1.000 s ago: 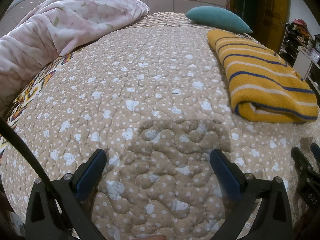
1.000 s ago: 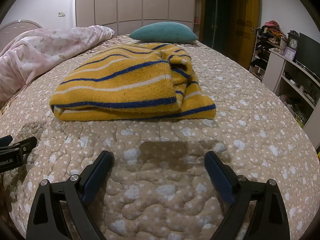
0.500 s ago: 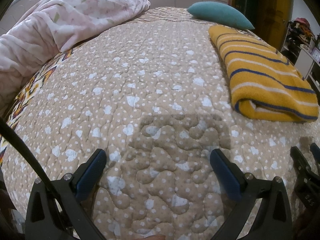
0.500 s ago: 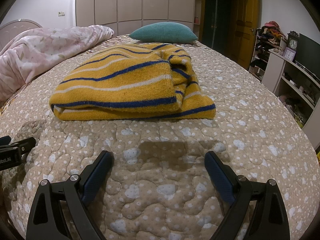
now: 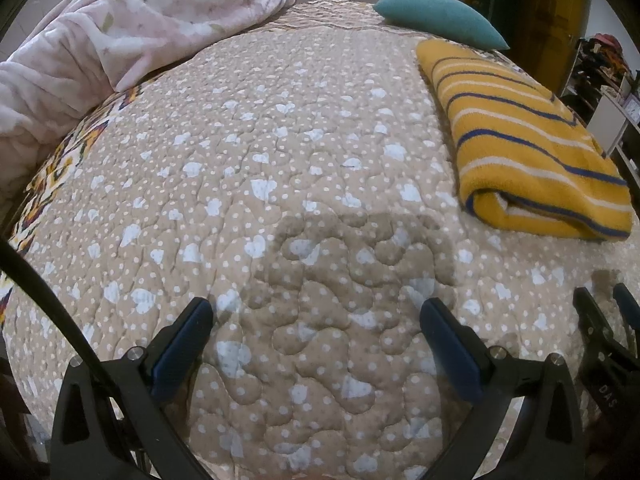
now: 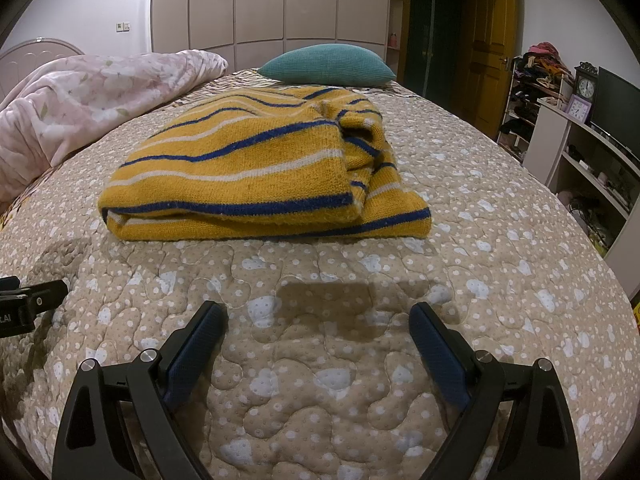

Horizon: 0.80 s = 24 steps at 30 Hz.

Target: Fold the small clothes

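Note:
A folded yellow sweater [image 6: 256, 176] with blue and white stripes lies on the beige quilted bedspread [image 6: 328, 360], straight ahead in the right wrist view; it also shows at the right of the left wrist view [image 5: 520, 140]. My right gripper [image 6: 318, 312] is open and empty, a short way in front of the sweater's near edge. My left gripper [image 5: 316, 310] is open and empty over bare bedspread [image 5: 280, 160], to the left of the sweater. Each gripper shows at the edge of the other's view.
A pink floral duvet [image 5: 120, 36] is bunched along the left side of the bed. A teal pillow [image 6: 326, 64] lies beyond the sweater. White shelves with a clock and a TV [image 6: 588, 128] stand to the right of the bed; wardrobes and a wooden door are behind.
The left gripper's view has tilted slightly downward, so the bed scene sits a little lower in frame. The right gripper and the sweater have not moved.

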Motion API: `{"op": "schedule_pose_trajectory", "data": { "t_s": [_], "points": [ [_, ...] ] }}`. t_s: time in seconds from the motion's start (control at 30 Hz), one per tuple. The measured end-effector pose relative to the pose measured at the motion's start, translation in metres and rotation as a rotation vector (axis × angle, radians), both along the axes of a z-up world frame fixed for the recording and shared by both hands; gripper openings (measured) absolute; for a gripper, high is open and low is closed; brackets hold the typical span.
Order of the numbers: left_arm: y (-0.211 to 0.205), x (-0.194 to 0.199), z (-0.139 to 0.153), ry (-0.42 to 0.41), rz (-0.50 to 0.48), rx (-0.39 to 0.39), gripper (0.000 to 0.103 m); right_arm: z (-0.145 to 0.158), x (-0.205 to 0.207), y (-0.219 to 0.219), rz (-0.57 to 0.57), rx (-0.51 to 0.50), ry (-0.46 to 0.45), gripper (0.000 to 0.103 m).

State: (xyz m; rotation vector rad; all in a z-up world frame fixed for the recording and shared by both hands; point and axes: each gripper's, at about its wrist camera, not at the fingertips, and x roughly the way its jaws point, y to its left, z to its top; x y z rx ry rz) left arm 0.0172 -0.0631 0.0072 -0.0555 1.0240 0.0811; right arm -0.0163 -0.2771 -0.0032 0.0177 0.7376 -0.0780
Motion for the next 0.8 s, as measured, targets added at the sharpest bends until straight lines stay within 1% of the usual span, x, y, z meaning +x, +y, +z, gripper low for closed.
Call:
{"op": "schedule_pose_trajectory", "data": {
  "t_s": [0.23,0.43,0.6,0.73,0.8],
  "points": [
    [0.001,-0.001,0.0,0.002,0.0,-0.015,0.103,0.0,0.0,0.0,0.0,0.0,0.0,0.096],
    [0.003,0.0,0.0,0.026,0.001,-0.026,0.103,0.0,0.0,0.0,-0.001,-0.001,0.005,0.096],
    [0.006,0.003,0.002,0.052,-0.009,-0.04,0.103,0.004,0.004,-0.002,-0.008,0.009,0.054,0.097],
    [0.004,-0.001,0.005,0.041,-0.007,-0.023,0.103,0.01,0.009,-0.007,-0.01,0.026,0.104,0.097],
    [0.001,-0.005,0.007,0.038,-0.009,-0.027,0.103,0.013,0.008,-0.011,-0.018,0.04,0.119,0.097]
  ]
}}
